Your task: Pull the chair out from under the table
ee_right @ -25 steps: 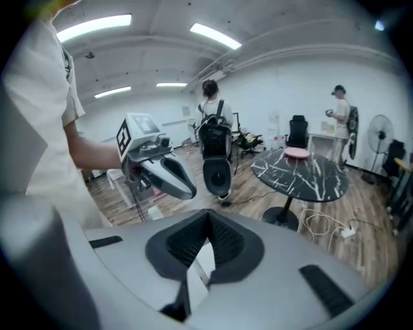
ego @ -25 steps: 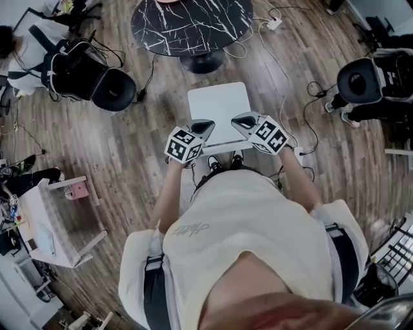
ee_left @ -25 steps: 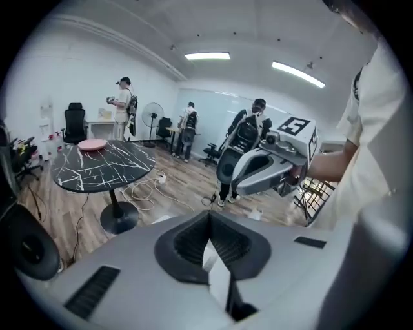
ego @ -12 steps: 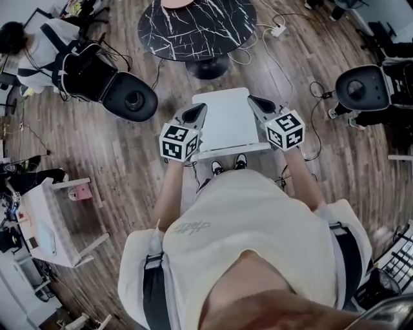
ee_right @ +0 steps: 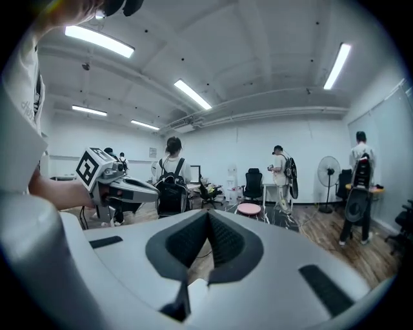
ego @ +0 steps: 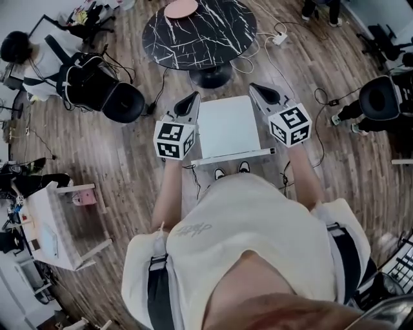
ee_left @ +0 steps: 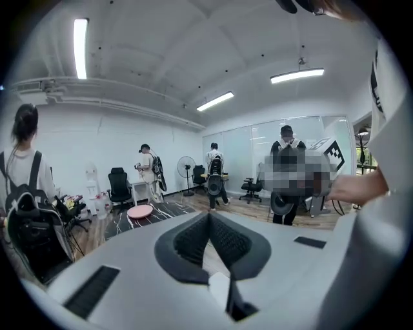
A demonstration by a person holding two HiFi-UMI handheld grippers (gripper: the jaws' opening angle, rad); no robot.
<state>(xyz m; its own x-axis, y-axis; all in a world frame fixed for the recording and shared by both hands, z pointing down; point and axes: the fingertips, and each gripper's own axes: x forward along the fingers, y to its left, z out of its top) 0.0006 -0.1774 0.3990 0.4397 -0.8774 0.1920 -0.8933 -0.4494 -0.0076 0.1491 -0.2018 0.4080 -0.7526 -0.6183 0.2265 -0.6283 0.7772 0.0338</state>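
Seen from the head view, the white chair (ego: 229, 126) stands on the wood floor just in front of the person's feet, its seat clear of the round black marble table (ego: 199, 32), which carries a pink plate (ego: 181, 9). My left gripper (ego: 193, 98) hovers over the seat's left edge and my right gripper (ego: 256, 87) over its right edge. Both are raised and pointing towards the table. In the left gripper view the jaws (ee_left: 208, 216) are shut with nothing between them. The right gripper's jaws (ee_right: 208, 214) are shut and empty too.
Cables and a power strip (ego: 275, 24) lie on the floor beside the table. A seated person with a black backpack (ego: 84, 74) is at the left, a round black seat (ego: 377, 97) at the right, a small white table (ego: 48, 222) at the lower left. Other people stand at the room's far side.
Both grippers have lifted from the chair's near edge, moved apart and forward along its sides, and tilted up to nearly level. The chair has stayed in place.
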